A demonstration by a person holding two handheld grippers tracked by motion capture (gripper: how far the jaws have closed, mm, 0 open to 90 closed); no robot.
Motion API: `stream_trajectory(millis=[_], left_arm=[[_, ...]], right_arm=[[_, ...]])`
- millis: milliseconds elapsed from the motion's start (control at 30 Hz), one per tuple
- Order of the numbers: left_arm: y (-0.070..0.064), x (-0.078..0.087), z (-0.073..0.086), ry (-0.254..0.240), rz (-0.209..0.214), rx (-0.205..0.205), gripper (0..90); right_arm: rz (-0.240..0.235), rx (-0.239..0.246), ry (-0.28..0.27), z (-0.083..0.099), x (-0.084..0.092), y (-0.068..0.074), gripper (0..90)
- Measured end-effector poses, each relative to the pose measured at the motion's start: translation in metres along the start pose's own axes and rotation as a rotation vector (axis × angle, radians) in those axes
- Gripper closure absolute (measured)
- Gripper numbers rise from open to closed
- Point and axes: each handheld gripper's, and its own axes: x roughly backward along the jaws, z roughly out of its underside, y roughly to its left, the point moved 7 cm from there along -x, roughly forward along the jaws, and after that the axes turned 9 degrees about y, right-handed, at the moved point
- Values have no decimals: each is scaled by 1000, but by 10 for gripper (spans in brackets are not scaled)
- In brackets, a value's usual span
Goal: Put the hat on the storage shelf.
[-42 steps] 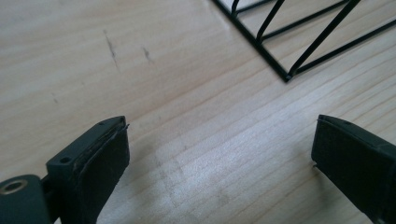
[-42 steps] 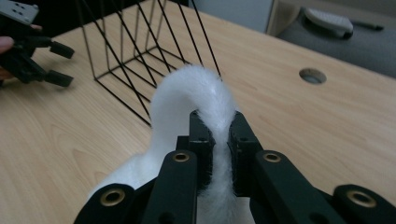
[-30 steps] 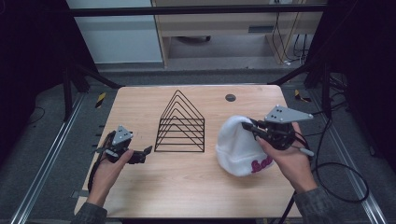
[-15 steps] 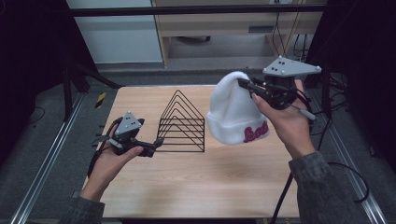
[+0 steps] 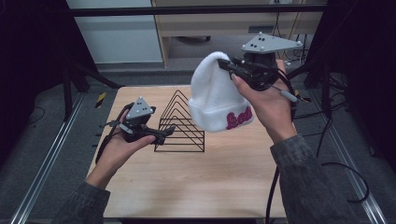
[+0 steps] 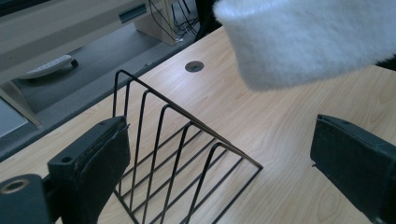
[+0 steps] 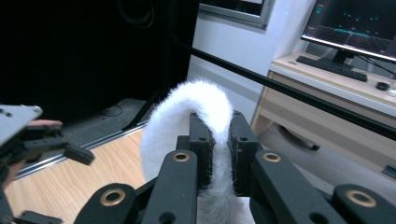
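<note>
A white knit beanie (image 5: pixel 215 95) with pink lettering hangs in the air above the table's right half, pinched at its crown by my right gripper (image 5: pixel 229 64). In the right gripper view the jaws are shut on the fuzzy white beanie (image 7: pixel 196 105). A black wire triangular rack (image 5: pixel 180 122) stands on the wooden table (image 5: pixel 205 182) at centre left. My left gripper (image 5: pixel 164 131) hovers beside the rack's left front, jaws wide open and holding nothing. In the left gripper view the rack (image 6: pixel 177 154) lies between the open jaws' line of sight and the beanie's cuff (image 6: pixel 308 42) hangs above.
A round cable hole (image 6: pixel 194 66) sits in the tabletop behind the rack. Beyond the table stand a light wooden desk (image 5: pixel 205 28) and dark frame bars (image 5: pixel 187 10). A monitor and keyboard (image 7: pixel 331 63) sit on a desk in the right gripper view. Cables trail at the right.
My right gripper has lifted the beanie off the table and carried it up and toward the back. The left gripper has risen and moved right, closer to the rack.
</note>
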Motion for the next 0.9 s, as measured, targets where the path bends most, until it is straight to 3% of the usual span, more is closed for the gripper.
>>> stream_trajectory(millis=[400, 667, 900], left_arm=[[4, 1, -3, -20, 34, 26, 73], [3, 0, -5, -30, 57, 20, 98], [4, -2, -9, -45, 93, 39, 111]], right_arm=[[-37, 32, 0, -21, -25, 23, 831], [-64, 46, -9, -30, -32, 38, 830], [-102, 49, -30, -38, -35, 51, 829]])
